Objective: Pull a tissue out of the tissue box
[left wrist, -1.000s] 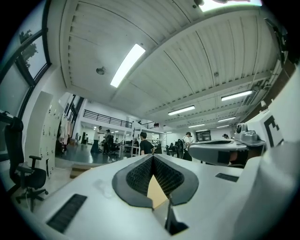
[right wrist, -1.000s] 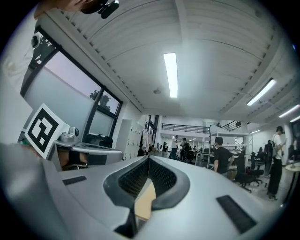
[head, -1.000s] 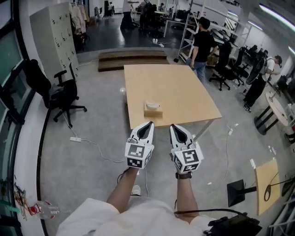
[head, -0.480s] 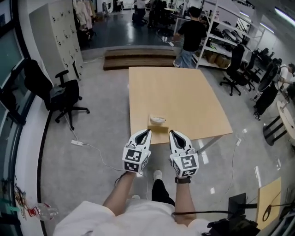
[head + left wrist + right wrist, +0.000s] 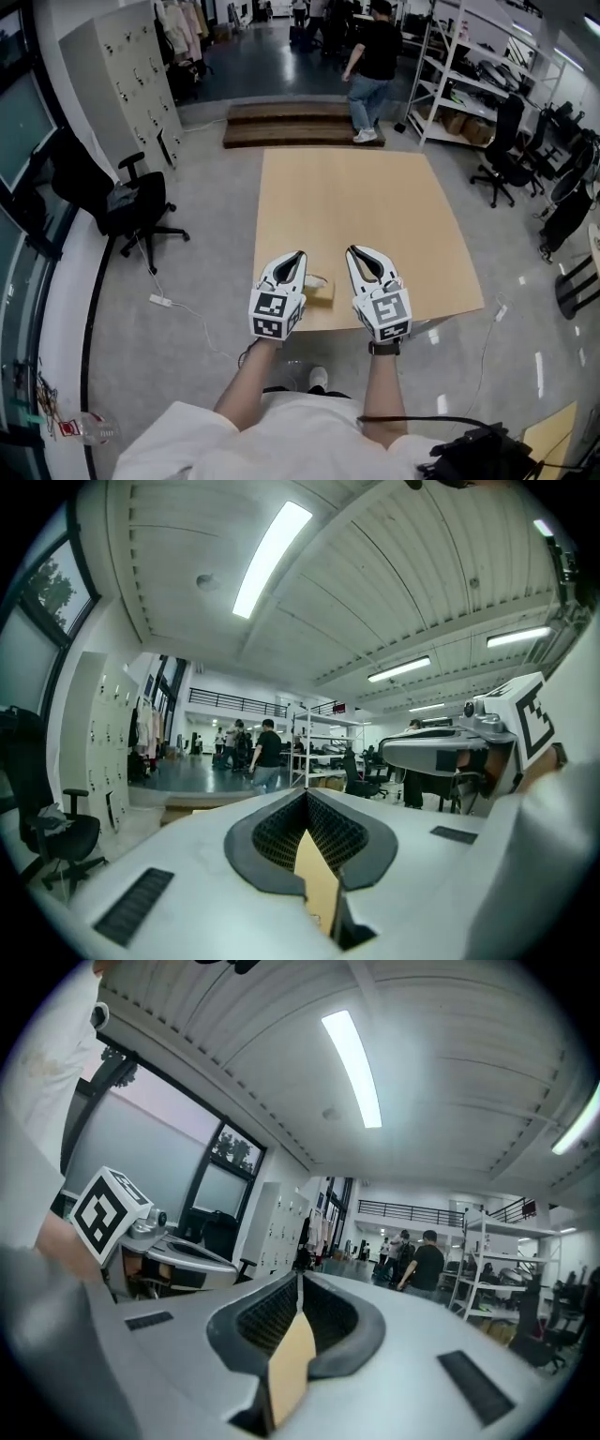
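Observation:
A small tan tissue box (image 5: 322, 292) with a white tissue poking from its top sits near the front edge of the light wooden table (image 5: 375, 211). In the head view my left gripper (image 5: 299, 253) hangs just left of the box and covers its left end. My right gripper (image 5: 353, 249) is a little to the right of the box, apart from it. Both point forward and level over the table's near edge. In the left gripper view the left gripper (image 5: 306, 794) has its tips closed together, empty. The right gripper (image 5: 299, 1279) is likewise shut on nothing.
A black office chair (image 5: 131, 202) and grey lockers (image 5: 122, 66) stand at the left. Wooden steps (image 5: 291, 122) lie behind the table, where a person (image 5: 370, 56) walks away. Shelving (image 5: 469, 75) and more chairs (image 5: 506, 159) are at the right. A cable (image 5: 159, 302) trails on the floor.
The table and tissue box have come much closer; both grippers now reach over the table's near edge beside the box. The person in black has walked off toward the back.

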Demonstrator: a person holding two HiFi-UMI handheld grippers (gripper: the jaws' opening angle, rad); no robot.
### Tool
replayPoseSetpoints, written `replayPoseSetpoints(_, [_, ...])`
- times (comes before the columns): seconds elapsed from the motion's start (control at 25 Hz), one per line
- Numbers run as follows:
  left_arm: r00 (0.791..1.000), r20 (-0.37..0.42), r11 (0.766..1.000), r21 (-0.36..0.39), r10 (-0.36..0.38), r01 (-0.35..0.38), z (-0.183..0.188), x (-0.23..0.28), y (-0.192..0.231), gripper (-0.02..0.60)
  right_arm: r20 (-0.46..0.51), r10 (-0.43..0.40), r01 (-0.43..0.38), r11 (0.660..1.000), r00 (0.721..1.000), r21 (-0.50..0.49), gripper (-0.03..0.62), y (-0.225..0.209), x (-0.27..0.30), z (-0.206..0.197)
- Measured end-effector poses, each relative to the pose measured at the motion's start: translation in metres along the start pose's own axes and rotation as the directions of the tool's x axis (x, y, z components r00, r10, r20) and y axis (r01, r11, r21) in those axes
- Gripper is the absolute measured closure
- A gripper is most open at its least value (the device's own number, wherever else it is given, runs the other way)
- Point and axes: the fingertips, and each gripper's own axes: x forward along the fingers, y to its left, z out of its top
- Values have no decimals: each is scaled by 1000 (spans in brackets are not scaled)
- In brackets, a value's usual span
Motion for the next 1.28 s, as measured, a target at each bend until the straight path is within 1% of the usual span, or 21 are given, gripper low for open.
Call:
replayPoseSetpoints(0.16, [998,-44,999,5,37,-37,-14,36,7,580,-50,70,-69,997,996,22,592,-34,27,-36])
replayPoseSetpoints(0.32, [992,-114,998,22,56,-54,-45,59,34,580,-107,141,-137,990,984,38,591,-36,61,-73])
replayPoseSetpoints(0.48, [984,-176,999,2,34,-34,-69,81,54,581,-199,236,-235,972,951,29,549,-27,96,-105])
replayPoseSetpoints(0.6, [978,-206,1000,-10,11,-13,-82,91,62,580,-254,317,-323,946,914,18,526,-11,112,-124])
replayPoseSetpoints(0.68, [975,-223,1000,-12,5,-8,-90,97,74,580,-297,389,-406,914,872,6,479,6,124,-139])
replayPoseSetpoints(0.76, [973,-232,1000,-16,6,-9,-96,102,89,580,-354,465,-504,863,811,-22,340,30,134,-158])
replayPoseSetpoints(0.8, [972,-236,1000,-18,7,-12,-98,102,96,581,-381,497,-547,836,779,-28,327,42,137,-168])
replayPoseSetpoints(0.88, [969,-246,1000,-26,9,-16,-102,101,107,580,-428,553,-616,788,715,-11,312,65,139,-184])
replayPoseSetpoints(0.96, [966,-260,999,-36,4,-13,-106,99,115,580,-481,593,-667,745,646,23,307,84,137,-198])
replayPoseSetpoints(1.04, [961,-278,999,-48,-6,-8,-115,99,122,581,-541,609,-700,712,580,53,307,99,135,-216])
replayPoseSetpoints(1.08, [958,-287,998,-55,-11,-5,-121,99,125,580,-567,611,-709,702,553,65,308,104,135,-225])
replayPoseSetpoints(1.16, [952,-305,998,-67,-21,1,-133,99,131,581,-605,607,-715,694,516,87,309,113,136,-242])
replayPoseSetpoints(1.28, [943,-330,997,-82,-39,12,-150,99,136,580,-647,596,-713,692,477,111,309,123,135,-264])
